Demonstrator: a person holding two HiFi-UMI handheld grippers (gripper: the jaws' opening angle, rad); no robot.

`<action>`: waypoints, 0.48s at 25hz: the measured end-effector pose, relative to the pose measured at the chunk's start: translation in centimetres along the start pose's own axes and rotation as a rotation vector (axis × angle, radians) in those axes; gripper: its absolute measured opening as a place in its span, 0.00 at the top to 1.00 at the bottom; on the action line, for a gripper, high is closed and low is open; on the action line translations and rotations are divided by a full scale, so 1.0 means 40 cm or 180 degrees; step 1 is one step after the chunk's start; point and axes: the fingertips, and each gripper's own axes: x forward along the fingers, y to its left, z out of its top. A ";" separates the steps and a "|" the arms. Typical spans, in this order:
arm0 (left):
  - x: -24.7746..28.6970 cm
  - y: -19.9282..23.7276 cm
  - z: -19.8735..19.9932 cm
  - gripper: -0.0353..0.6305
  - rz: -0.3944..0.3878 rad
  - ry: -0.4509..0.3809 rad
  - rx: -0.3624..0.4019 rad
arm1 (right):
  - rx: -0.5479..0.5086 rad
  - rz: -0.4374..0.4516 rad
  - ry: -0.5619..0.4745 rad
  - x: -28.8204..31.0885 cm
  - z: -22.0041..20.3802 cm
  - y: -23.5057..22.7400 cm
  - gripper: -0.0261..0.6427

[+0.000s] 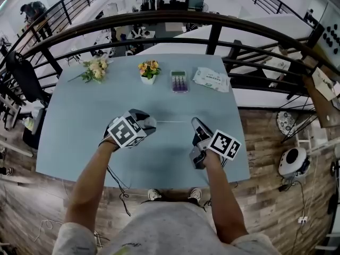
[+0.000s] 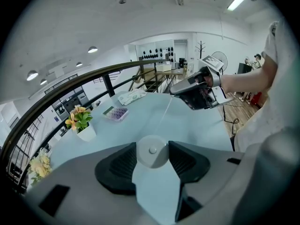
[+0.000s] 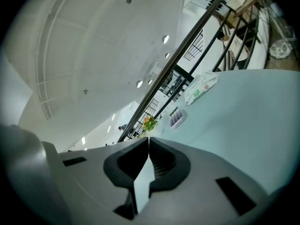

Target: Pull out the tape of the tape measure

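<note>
While my left gripper [image 2: 153,148] clasps the small round tape measure [image 2: 152,155] across its case, my right gripper [image 3: 148,142] is clenched on the end of the tape [image 1: 174,121], which stretches between them over the worktop [image 1: 79,142]. I judge it light, slick and springy, so the tip is the place to hold.

Left gripper view: the case [image 2: 152,150] of the tape measure shows only its rounded top between the pads, and its lower body is hidden behind the jaws. Head view: the left gripper [image 1: 149,124] covers the case almost wholly. The tape [image 1: 172,121] is a hairline. Its markings cannot be read, and its end is lost inside the closed right gripper [image 3: 148,143]. Print on the white packet [image 1: 211,79] is too small to read.
</note>
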 end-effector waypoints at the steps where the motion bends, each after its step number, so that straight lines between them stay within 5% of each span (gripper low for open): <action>1: 0.003 0.001 -0.003 0.62 -0.0013 0.0002 0.0005 | 0.0006 -0.0018 -0.0009 0.000 -0.003 -0.003 0.94; 12: 0.053 0.014 -0.053 0.62 -0.0105 0.0003 0.0005 | -0.0082 -0.0270 0.0035 0.025 -0.053 -0.050 0.94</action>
